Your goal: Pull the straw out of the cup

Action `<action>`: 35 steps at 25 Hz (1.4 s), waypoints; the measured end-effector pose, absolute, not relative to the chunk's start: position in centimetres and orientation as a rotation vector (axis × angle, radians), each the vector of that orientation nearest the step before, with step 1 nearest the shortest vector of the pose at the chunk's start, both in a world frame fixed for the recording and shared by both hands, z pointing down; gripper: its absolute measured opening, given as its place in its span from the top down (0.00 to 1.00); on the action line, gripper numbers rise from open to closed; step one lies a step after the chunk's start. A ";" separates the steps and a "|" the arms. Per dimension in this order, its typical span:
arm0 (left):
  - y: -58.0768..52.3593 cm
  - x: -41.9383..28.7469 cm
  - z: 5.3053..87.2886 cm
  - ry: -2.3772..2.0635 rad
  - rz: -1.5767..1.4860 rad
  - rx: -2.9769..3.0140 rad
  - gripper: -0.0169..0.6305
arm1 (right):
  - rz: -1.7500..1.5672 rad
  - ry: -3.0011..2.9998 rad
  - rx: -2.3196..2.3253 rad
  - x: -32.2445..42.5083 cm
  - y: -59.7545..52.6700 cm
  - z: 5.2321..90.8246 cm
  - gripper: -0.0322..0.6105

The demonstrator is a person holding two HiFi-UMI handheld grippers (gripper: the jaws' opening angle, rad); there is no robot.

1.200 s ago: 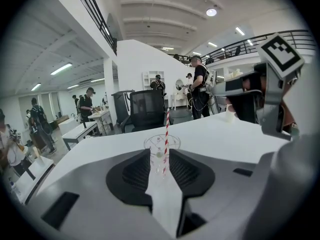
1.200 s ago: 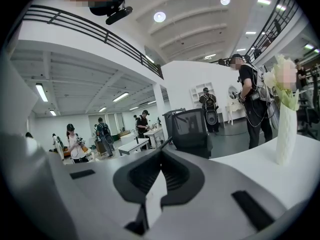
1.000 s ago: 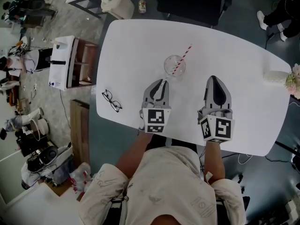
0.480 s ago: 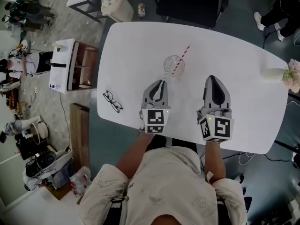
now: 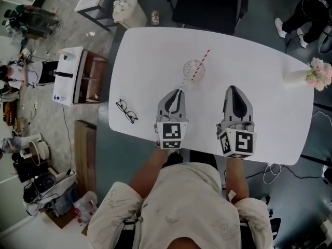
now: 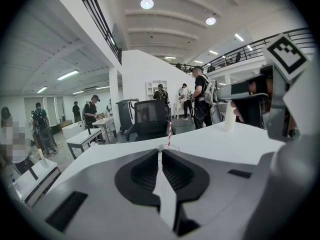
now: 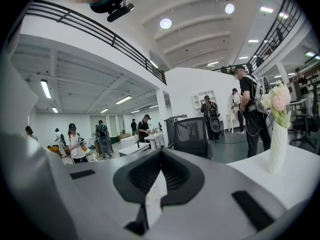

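A clear cup [image 5: 193,69] stands on the white table [image 5: 259,51] with a red-and-white striped straw [image 5: 203,62] leaning out toward the far right. In the left gripper view the straw [image 6: 169,134] rises just beyond the jaw tips. My left gripper [image 5: 179,91] hovers just short of the cup on its near left. Its jaws have just been closing, and they now meet with nothing between them. My right gripper [image 5: 232,88] is level with it, off to the cup's right. It is shut and empty.
A pair of glasses [image 5: 126,111] lies near the table's left edge. A white vase of pink flowers [image 5: 306,74] stands at the far right edge, also seen as the vase [image 7: 276,134] in the right gripper view. A dark chair [image 5: 207,4] sits behind the table.
Both grippers have lifted slightly above the table. The left jaws have drawn together. Cup and straw stand as before.
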State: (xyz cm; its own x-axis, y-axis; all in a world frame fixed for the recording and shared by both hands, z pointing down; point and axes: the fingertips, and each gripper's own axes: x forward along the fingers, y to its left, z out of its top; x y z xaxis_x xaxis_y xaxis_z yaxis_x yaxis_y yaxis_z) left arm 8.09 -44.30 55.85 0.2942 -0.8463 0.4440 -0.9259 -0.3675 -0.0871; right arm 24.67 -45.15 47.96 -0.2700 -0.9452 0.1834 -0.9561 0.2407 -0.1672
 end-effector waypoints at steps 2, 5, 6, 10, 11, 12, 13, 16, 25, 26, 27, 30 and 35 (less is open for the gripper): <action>-43.6 7.8 54.8 -1.652 0.601 2.386 0.94 | 0.358 -2.438 1.880 24.4 -44.3 47.1 0.95; -42.6 7.3 53.2 -1.659 0.548 2.416 0.94 | 0.318 -2.430 1.905 24.0 -42.9 45.9 0.95; -42.2 7.1 52.7 -1.660 0.534 2.426 0.94 | 0.307 -2.426 1.914 23.8 -42.5 45.5 0.95; -40.6 6.0 50.6 -1.664 0.470 2.463 0.94 | 0.248 -2.411 1.947 23.0 -40.5 43.7 0.95; -40.1 5.7 50.0 -1.667 0.451 2.475 0.94 | 0.229 -2.409 1.955 22.7 -39.9 43.2 0.95; -39.7 5.3 49.3 -1.672 0.434 2.486 0.94 | 0.210 -2.405 1.963 22.4 -39.4 42.6 0.95; -39.3 4.9 48.7 -1.677 0.418 2.498 0.94 | 0.191 -2.400 1.971 22.1 -38.9 42.2 0.95; -37.9 3.7 47.1 -1.686 0.373 2.527 0.94 | 0.146 -2.374 2.004 21.4 -36.9 40.9 0.95; -33.2 -1.1 41.0 -1.723 0.176 2.635 0.94 | -0.016 -2.312 2.094 18.2 -30.1 37.1 0.95; -32.6 -1.6 40.1 -1.729 0.157 2.648 0.94 | -0.032 -2.308 2.102 17.8 -29.4 36.6 0.95; -32.0 -2.2 39.2 -1.735 0.137 2.660 0.94 | -0.049 -2.304 2.111 17.5 -28.6 36.0 0.95; -30.1 -4.0 36.8 -1.765 0.080 2.688 0.94 | -0.104 -2.295 2.134 16.4 -26.5 34.5 0.95; -26.9 -6.5 34.5 -1.808 0.019 2.738 0.94 | -0.186 -2.269 2.172 15.1 -23.2 32.7 0.95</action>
State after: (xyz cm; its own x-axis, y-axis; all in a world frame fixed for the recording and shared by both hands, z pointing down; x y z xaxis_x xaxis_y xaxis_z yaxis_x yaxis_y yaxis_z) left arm -6.49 -26.92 34.47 0.3954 -0.9161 -0.0669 -0.9145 -0.3858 -0.1222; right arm 15.14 -23.16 32.73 -0.0473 -0.9952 -0.0851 -0.9958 0.0403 0.0820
